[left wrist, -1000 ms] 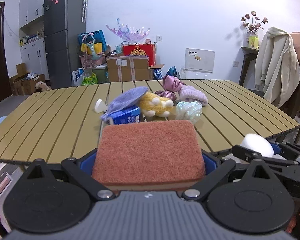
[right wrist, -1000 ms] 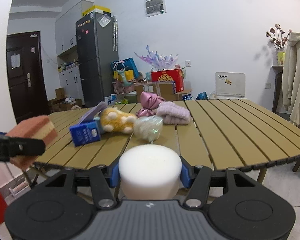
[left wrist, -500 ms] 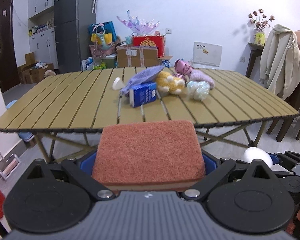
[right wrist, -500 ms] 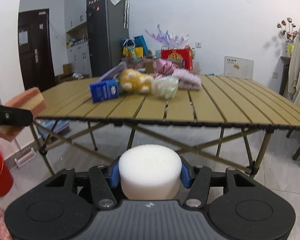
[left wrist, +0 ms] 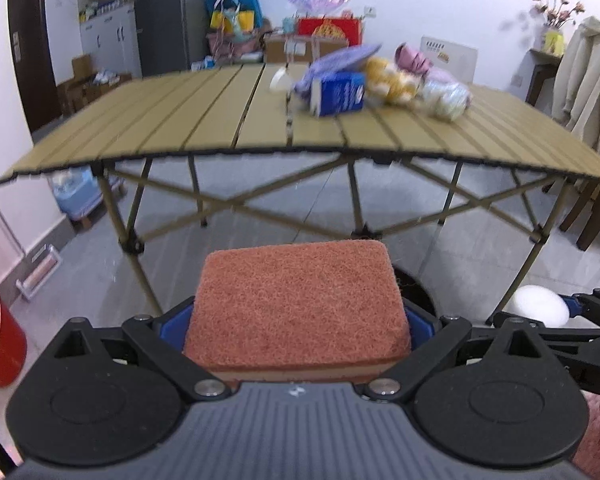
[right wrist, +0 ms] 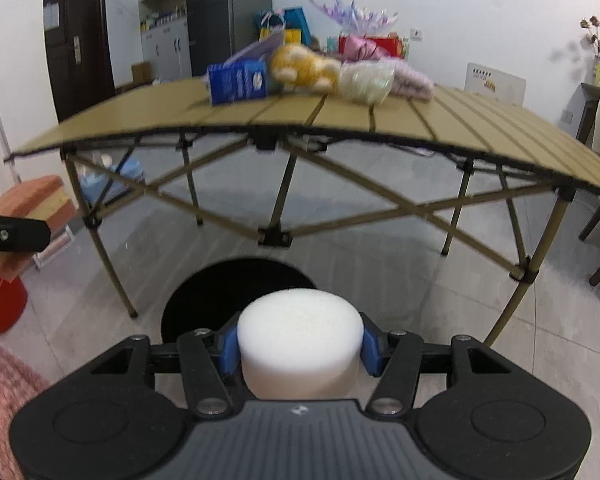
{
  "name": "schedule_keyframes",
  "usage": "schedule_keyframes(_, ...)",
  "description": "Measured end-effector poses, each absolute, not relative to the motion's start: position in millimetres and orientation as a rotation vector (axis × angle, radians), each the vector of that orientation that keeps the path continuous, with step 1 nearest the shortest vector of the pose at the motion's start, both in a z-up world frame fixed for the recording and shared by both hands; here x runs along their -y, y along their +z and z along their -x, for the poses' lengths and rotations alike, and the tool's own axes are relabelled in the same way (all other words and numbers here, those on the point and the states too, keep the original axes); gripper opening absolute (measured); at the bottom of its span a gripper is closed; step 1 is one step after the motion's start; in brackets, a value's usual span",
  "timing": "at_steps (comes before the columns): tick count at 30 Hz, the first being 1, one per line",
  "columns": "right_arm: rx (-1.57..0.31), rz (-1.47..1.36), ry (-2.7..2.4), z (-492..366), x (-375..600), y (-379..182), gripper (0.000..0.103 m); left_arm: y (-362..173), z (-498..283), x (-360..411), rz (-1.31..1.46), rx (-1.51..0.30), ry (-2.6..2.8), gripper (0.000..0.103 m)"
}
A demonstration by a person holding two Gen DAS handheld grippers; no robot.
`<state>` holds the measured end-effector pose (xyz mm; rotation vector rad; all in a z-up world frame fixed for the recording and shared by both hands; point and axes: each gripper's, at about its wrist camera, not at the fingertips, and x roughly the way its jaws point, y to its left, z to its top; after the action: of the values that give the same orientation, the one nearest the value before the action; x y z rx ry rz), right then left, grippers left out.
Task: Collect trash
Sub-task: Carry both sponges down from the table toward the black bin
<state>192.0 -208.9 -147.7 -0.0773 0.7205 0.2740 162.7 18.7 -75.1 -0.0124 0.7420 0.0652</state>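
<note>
1. While both grippers hang over the floor before the slatted folding table [left wrist: 204, 120], each is clamped on trash: the left gripper [left wrist: 298, 320] spans a rust-red rectangular scouring sponge [left wrist: 296, 304] by its sides.
2. At a partly open width, the right gripper [right wrist: 298, 350] squeezes a white round foam puck [right wrist: 298, 336], above a dark round bin opening [right wrist: 204, 292].
3. Both items look light, soft and compressible; side grips should hold, and neither seems fragile.
</note>
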Motion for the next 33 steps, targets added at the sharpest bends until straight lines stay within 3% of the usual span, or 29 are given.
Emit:
schedule_keyframes(15,-0.909,0.158,0.255,-198,184,-193,0.056,-143,-176,-32,0.007,-0.945,0.144,0.099)
schedule_keyframes(33,-1.018,0.186,0.233,-219,174,-216,0.056,-170,-207,-41,-0.001,-1.060,0.204,0.099)
